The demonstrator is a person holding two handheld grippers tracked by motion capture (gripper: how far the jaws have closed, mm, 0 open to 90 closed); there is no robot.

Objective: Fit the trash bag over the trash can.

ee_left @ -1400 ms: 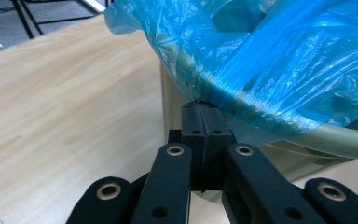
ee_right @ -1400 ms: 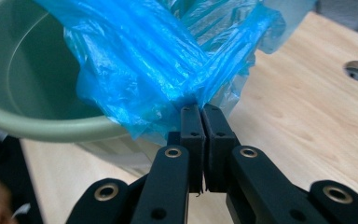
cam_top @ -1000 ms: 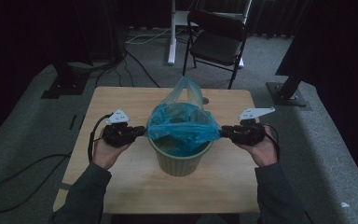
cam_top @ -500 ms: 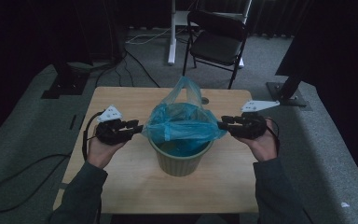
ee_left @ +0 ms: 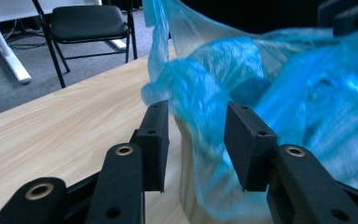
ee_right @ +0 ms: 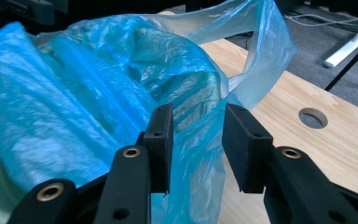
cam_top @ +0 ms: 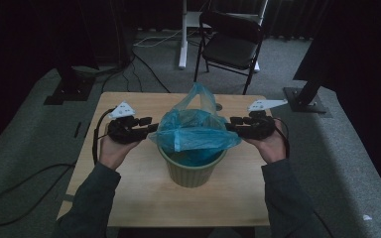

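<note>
Most of the bin [cam_top: 192,171] hides under the bag [cam_top: 193,130].

Since the earlier pictures, the jaws of the left gripper [cam_top: 151,127] and the right gripper [cam_top: 231,124] have just been opening, and the blue bag [cam_top: 193,130] is now released, its film loose between the parted pads. Both grippers have been drawn slightly outward from the green bin [cam_top: 191,168], toward the frame's sides.
</note>
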